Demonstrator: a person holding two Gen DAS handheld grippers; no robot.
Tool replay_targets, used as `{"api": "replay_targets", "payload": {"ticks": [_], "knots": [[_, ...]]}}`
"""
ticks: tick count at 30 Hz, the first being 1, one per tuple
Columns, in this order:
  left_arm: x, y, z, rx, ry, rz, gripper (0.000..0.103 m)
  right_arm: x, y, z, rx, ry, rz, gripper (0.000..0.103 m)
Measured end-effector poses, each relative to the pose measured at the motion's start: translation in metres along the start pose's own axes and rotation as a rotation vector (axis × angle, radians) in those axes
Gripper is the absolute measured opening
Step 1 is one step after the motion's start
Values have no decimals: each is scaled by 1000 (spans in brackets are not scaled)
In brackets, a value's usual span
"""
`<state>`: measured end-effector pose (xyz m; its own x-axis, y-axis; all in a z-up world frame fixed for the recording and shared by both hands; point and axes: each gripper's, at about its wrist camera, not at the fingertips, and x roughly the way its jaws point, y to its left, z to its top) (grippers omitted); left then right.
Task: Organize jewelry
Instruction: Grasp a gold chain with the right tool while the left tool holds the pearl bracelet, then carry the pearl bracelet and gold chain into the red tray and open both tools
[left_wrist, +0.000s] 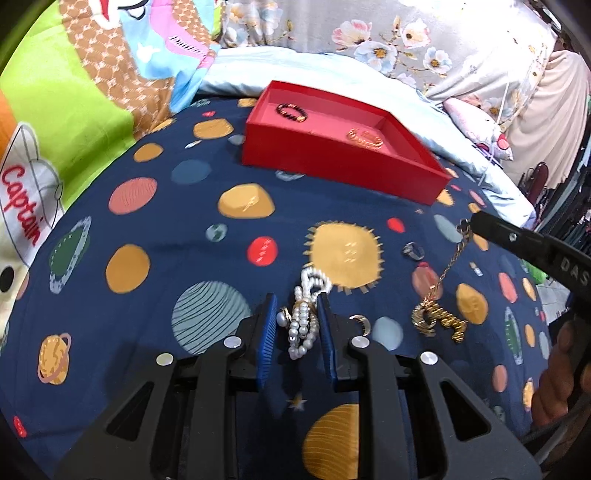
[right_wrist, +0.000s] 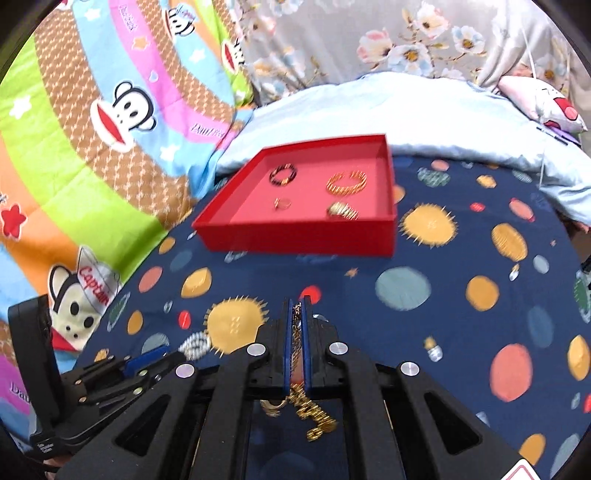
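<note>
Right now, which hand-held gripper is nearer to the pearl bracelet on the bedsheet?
Left. The left hand-held gripper has its open fingers on both sides of the pearl bracelet. The right hand-held gripper is off to the side, shut on a gold chain.

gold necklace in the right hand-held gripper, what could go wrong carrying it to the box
The gold necklace hangs long from the right hand-held gripper; its pendant end could snag the red box front wall. It might also drag over the ring on the bedsheet below.
</note>
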<state>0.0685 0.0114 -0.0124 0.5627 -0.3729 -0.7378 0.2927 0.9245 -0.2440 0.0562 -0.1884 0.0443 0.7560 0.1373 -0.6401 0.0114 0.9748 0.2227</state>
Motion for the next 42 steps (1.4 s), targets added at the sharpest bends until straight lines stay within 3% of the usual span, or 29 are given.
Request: {"api": "replay_targets", "payload": {"ticks": [6, 13, 17, 20, 22, 23, 26, 30, 33, 39, 42], "knots": [[-19, -13, 29, 26, -41, -49, 21, -10, -16, 25, 3, -60, -15, 4], [-35, -25, 85, 76, -145, -45, 20, -10, -28, 59, -8, -112, -20, 4], [-35, -24, 101, 88, -154, -23, 20, -13, -30, 70, -10, -136, -18, 4], [-25, -18, 87, 71, -91, -7, 24, -14, -31, 65, 0, -132, -7, 4], [-14, -12, 70, 40, -22, 6, 45, -12, -32, 59, 12, -120, 0, 4], [-7, -9, 59, 19, 13, 6, 48, -11, -33, 56, 17, -115, 2, 4], [8, -6, 30, -17, 85, 21, 48, -10, -33, 46, 28, -99, 2, 4], [19, -7, 15, -54, 119, 32, 48, -12, -32, 36, 35, -88, 7, 4], [23, -13, 13, -47, 109, 62, 43, -14, -30, 34, 39, -88, 9, 4], [26, -18, 11, -30, 108, 54, 13, -15, -31, 29, 48, -82, 8, 4], [24, -19, 11, -27, 107, 47, 12, -14, -32, 27, 52, -78, 10, 4]]}}
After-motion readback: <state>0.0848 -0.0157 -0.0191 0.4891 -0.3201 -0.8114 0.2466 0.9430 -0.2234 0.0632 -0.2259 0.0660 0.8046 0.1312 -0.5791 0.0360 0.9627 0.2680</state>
